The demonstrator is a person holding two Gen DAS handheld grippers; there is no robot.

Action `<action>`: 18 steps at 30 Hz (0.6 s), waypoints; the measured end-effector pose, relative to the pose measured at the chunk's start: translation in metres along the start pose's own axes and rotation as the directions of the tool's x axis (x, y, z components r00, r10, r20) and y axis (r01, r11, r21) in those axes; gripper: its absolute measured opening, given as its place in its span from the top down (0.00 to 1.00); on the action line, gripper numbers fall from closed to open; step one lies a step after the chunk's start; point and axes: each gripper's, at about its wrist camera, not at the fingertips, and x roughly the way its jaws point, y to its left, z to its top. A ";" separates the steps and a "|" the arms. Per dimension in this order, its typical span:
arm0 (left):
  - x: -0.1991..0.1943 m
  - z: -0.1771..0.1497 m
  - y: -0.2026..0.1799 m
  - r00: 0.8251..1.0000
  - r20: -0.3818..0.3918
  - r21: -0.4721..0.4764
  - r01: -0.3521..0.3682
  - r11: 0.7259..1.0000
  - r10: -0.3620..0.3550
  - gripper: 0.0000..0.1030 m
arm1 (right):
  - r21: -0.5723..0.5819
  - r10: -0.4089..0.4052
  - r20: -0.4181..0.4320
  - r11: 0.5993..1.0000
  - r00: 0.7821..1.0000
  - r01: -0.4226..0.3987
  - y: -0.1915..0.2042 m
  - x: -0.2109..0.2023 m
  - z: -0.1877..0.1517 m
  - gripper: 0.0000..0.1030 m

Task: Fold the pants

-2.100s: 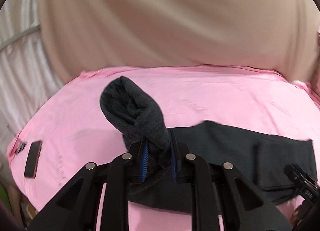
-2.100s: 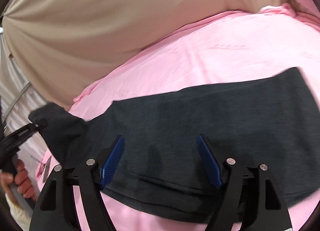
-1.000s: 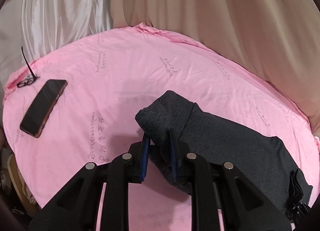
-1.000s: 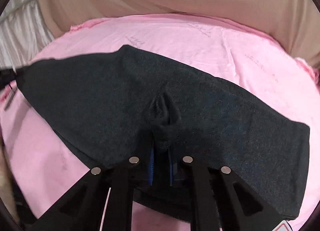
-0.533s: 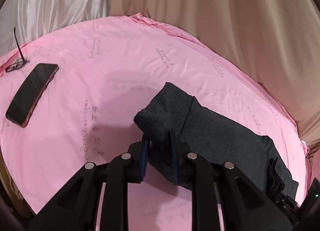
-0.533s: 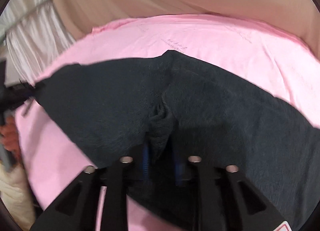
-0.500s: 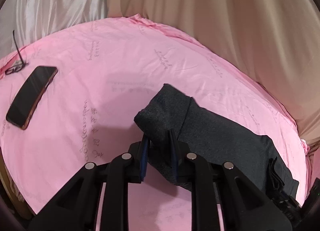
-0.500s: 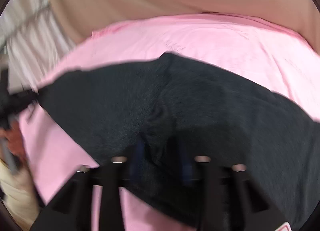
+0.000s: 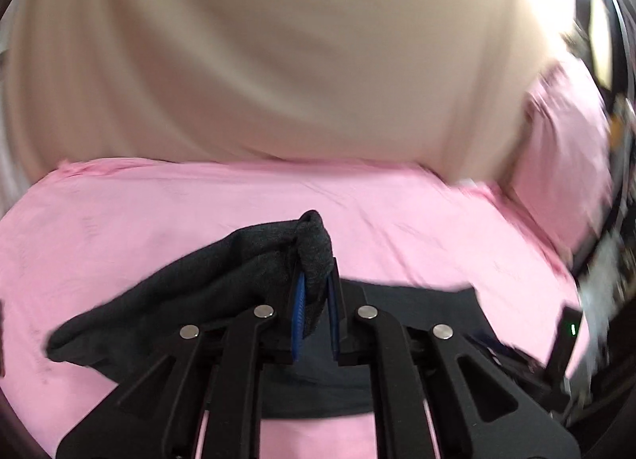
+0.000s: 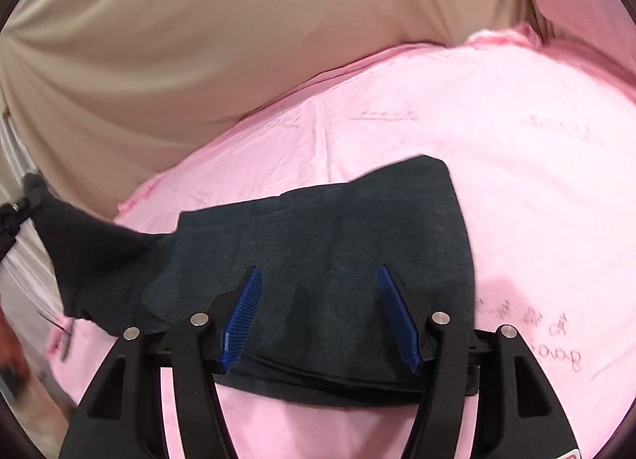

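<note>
The step in hand seems to be a fold across the length: one end of the pants is lifted and, I judge, is being carried over the part that lies flat.

The left gripper is pinched on a bunch of the dark cloth – the fabric rises between its blue pads and makes a small hump above the tips, in the middle of the left wrist view. From there the cloth hangs down toward the lower left of that frame.

The right gripper stands wide, its two blue pads well apart, and it holds nothing. It hovers over the flat part of the pants, low in the centre of its frame. I cannot tell if its tips touch the cloth.

The pants are dark grey, of soft knit-like cloth. Most of them lie on the pink sheet, with a straight edge toward the right of the right wrist view. In the left of that view the raised end stretches up toward the frame edge.

The next move, I think, calls for laying the lifted end down evenly on the flat layer – edges matched – while the right gripper keeps the lower layer in place.
</note>
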 end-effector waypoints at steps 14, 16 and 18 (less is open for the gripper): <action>0.011 -0.082 0.002 0.993 -0.118 0.003 -0.018 1.000 0.019 0.36 | -0.065 0.116 0.004 0.991 0.993 -0.115 0.004 -0.017 -0.007 0.39; -0.007 -0.083 0.027 0.993 -0.104 -0.011 -0.059 0.998 0.058 0.17 | -0.166 0.109 -0.025 0.980 0.994 -0.112 0.028 -0.015 -0.013 0.39; -0.022 -0.089 0.048 0.985 -0.080 0.007 -0.154 0.988 0.154 0.14 | -0.280 0.103 -0.062 0.953 0.993 -0.116 0.053 -0.014 -0.020 0.37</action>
